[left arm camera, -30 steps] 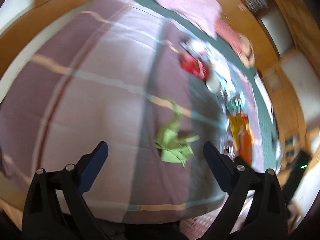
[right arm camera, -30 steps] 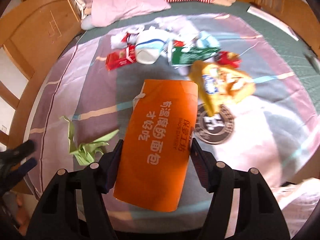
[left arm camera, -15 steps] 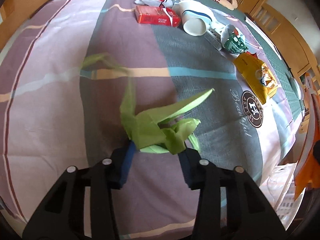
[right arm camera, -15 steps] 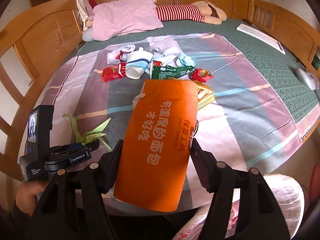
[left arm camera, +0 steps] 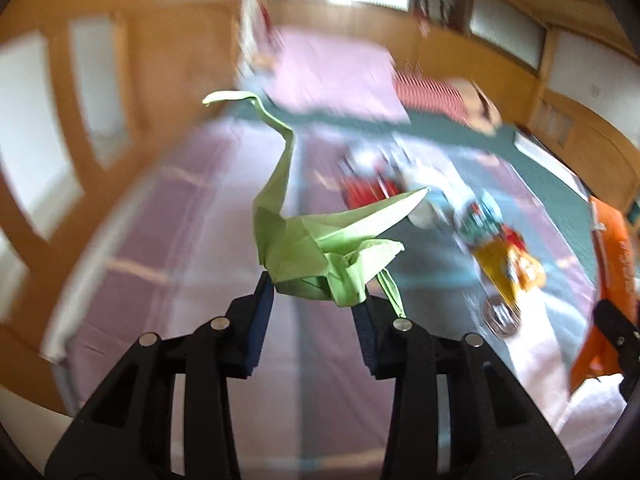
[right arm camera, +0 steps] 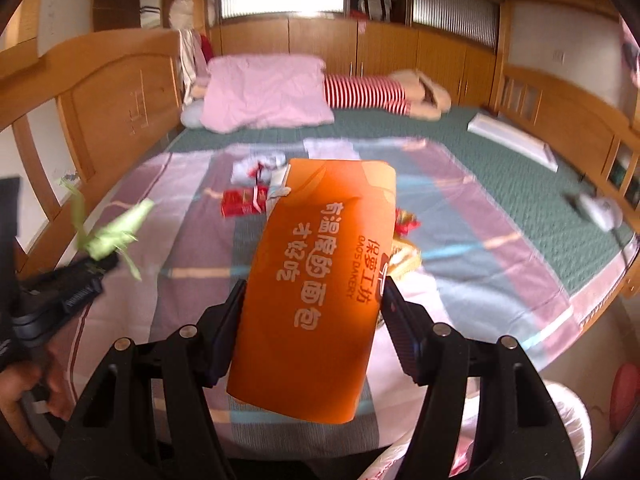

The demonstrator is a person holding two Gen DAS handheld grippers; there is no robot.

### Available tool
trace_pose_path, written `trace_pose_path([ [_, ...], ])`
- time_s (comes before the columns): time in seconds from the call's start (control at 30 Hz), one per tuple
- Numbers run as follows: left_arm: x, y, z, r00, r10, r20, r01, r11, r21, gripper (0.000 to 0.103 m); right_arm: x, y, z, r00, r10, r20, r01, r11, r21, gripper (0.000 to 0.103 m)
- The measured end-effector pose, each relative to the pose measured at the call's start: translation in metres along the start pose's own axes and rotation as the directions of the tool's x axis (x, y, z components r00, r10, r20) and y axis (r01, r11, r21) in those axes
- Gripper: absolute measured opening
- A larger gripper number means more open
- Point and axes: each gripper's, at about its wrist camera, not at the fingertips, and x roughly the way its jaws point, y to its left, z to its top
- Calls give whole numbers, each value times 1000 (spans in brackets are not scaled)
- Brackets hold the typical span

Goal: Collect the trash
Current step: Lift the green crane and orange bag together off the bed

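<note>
My left gripper [left arm camera: 316,312] is closed narrow on the green folded paper [left arm camera: 320,248], which sits in the middle of the left wrist frame, lifted clear above the bed cover [left arm camera: 168,248]. Only the lower folds are between the pads; the long thin neck and the pointed wing stand free above. I judge this grip to be weak: thin paper can slide out if I swing the hand fast, and the blurred background suggests that the hand is moving quickly.

My right gripper [right arm camera: 312,312] stands about half open around the orange paper bag [right arm camera: 320,288], in the centre of the right wrist frame, with both pads pressing its sides. The bag is flat and stiff-looking, and much of it hangs below the pads, so it may tilt or slip down.

More trash [right arm camera: 248,196] lies on the bed in the upper middle of the right frame. A white sack [right arm camera: 560,420] shows at the lower right; I cannot tell if its mouth is open. If it is closed or folded, a release over it could drop things on the floor.
</note>
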Motion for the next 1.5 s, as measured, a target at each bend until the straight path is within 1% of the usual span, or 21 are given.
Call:
trace_pose_path([
  [0.03,-9,3,2,999,19,41,-19,1000,-10,39,-5,2,2,1000,-2,22,2,1000,-12,65],
  [0.07,-17,6,3,997,22,68,-21,999,-26,39,-9,3,3,999,-6,38,7,1000,-24,65],
  [0.17,-31,11,7,992,16,123,-10,999,-50,39,-18,9,5,997,-21,73,25,998,-60,65],
  [0.27,-46,11,10,982,13,188,-3,999,-54,39,-20,10,6,997,-13,80,18,998,-66,65],
  [0.37,-55,14,9,977,1,213,8,999,-40,39,-19,11,6,997,-11,76,16,997,-70,65],
  [0.67,-53,4,7,980,-17,199,18,1000,-1,39,-19,12,5,998,-12,69,17,997,-70,65],
  [0.8,-51,-2,6,983,-50,174,44,998,35,39,-18,12,5,998,-11,61,15,998,-68,65],
  [1.07,-53,-18,0,982,-90,165,74,993,97,39,-15,14,3,999,-4,42,7,997,-71,65],
  [1.33,-50,-16,0,983,-111,145,98,991,95,39,-12,12,3,1000,21,17,-21,998,-51,65],
  [1.5,-48,-16,1,984,-123,132,110,989,98,39,-10,13,2,1000,22,10,-21,999,-50,65],
])
